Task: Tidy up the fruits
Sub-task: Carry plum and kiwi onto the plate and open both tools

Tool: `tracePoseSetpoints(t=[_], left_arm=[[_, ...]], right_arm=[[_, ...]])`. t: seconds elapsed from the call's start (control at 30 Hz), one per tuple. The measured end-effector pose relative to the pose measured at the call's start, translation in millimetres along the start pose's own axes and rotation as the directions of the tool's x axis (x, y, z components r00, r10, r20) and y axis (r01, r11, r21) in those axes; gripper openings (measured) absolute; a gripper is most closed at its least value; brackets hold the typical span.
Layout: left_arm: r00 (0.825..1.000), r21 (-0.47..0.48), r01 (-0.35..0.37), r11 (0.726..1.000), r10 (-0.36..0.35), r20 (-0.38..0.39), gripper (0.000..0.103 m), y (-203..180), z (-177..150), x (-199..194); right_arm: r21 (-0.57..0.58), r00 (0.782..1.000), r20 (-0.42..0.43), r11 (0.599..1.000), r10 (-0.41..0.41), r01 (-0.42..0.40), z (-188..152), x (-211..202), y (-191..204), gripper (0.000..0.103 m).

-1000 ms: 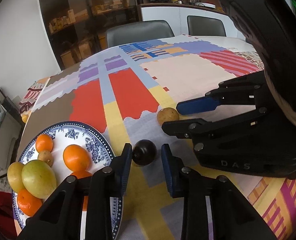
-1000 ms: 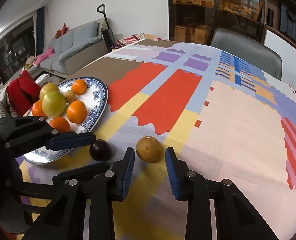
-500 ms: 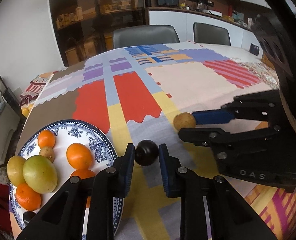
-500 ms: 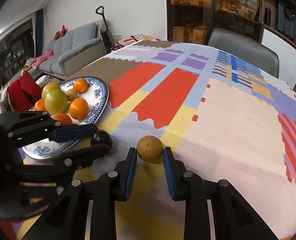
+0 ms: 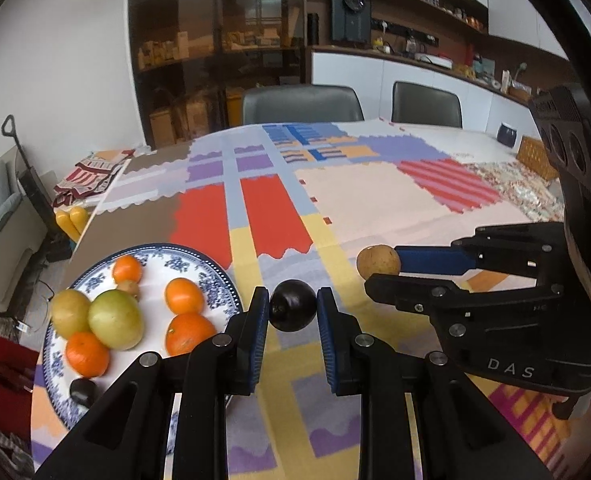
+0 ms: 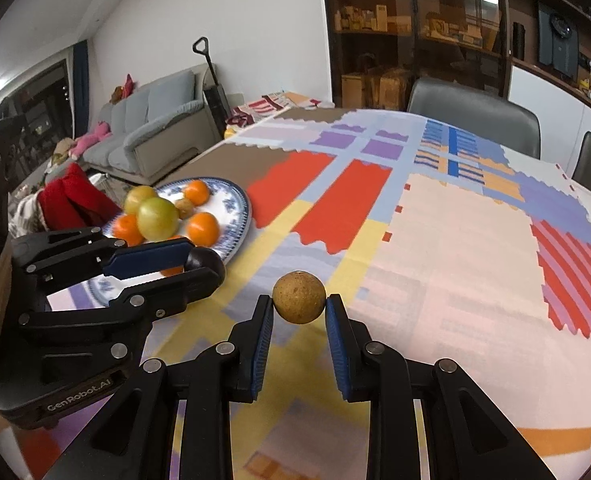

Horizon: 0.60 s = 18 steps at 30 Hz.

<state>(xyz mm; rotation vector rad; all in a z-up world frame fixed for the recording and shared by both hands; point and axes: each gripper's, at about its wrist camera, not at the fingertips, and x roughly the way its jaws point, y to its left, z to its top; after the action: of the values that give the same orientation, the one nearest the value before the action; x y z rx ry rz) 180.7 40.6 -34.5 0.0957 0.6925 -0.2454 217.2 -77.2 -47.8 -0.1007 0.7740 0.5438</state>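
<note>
Sofa (image 6: pixel 151 120) only behind right claw (image 6: pixel 299 310)

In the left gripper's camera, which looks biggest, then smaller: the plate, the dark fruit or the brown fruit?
1. plate, clearly largest.
2. dark fruit, held in the left gripper.
3. brown fruit, in the right gripper.
The dark one is nearer the camera, so those two could really match.

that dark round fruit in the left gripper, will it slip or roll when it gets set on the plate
The dark fruit looks smooth and glossy, so the left gripper, pinching only its sides, might let it slip. Being round, it will probably roll on the plate unless nestled against an orange.
</note>
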Motion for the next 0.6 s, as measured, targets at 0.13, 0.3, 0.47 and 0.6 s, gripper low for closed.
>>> tracePoseSetpoints(t=[0.13, 0.3, 0.47, 0.6], left_arm=[[0.999, -0.021, -0.021, 1.0, 0.022, 0.029, 0.025, 2.7, 0.0, -18.5], [0.997, -0.068, -0.05, 0.996, 0.054, 0.062, 0.025, 10.7, -4.1, -44.3], [0.993, -0.103, -0.073, 0.992, 0.082, 0.088, 0.025, 21.1, -9.1, -67.1], [0.988, -0.124, -0.098, 0.987, 0.111, 0.106, 0.025, 31.2, -14.1, -83.2]], right_arm=[[-0.007, 1.0, 0.026, 1.0, 0.008, -0.008, 2.3, -13.5, 11.1, 0.028], [-0.013, 0.999, 0.049, 1.0, 0.016, -0.015, 4.6, -25.5, 23.1, 0.028], [-0.01, 0.997, 0.07, 0.999, 0.032, -0.031, 5.6, -34.9, 37.1, 0.028], [-0.021, 0.995, 0.083, 0.999, 0.048, -0.046, 7.0, -40.2, 53.1, 0.028]])
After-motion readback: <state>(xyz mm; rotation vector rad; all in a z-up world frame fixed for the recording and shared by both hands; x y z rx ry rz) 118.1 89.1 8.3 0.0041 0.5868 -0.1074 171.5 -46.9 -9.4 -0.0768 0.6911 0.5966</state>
